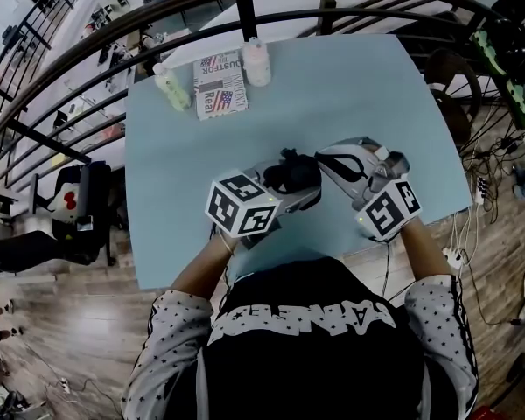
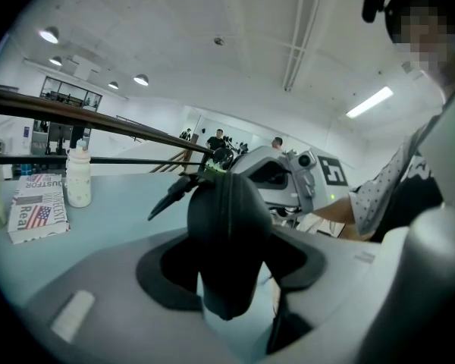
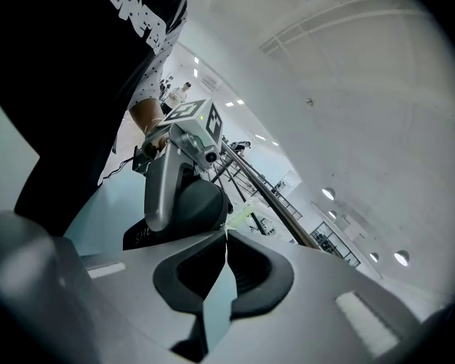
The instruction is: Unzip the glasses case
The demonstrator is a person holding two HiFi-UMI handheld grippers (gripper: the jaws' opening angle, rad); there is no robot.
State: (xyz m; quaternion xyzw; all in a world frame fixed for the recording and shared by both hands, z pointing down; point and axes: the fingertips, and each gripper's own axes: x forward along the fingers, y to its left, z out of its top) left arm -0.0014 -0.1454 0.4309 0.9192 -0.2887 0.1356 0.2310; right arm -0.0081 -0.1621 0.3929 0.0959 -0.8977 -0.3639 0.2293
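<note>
- In the head view, most of the black, rounded, hard-shell glasses case (image 1: 293,173) is covered by the two grippers. Its zip cannot be followed there.
- How far the zip has been opened cannot be told from any view. In the left gripper view the seam is seen only as a thin line running up the middle of the glasses case (image 2: 227,233).
- In the right gripper view, the near side of the glasses case (image 3: 201,203) is partly hidden behind a grey jaw of the left gripper.
- The hands are hidden under the marker cubes, and only the dotted sleeves and wrists are seen.
- The glasses case is clamped by the left gripper (image 2: 229,264), with one pad pressed on each broad side and the jaws kept well apart by its width.
- The jaws of the right gripper (image 3: 226,237) are closed to a thin slit, with their tips right at the edge of the case. A pale green tab (image 3: 241,217) is seen just beyond the tips, but whether it is pinched cannot be made out.
- The case is held over the near part of the light blue table (image 1: 332,103), between the two grippers. Contact with the tabletop cannot be judged.
- The case is stood on edge with the seam uppermost. Its long axis is laid along the left gripper's jaws, the far end pointing towards the right gripper.
- A thin black strap (image 2: 171,194) is seen sticking out sideways from the far upper end.
</note>
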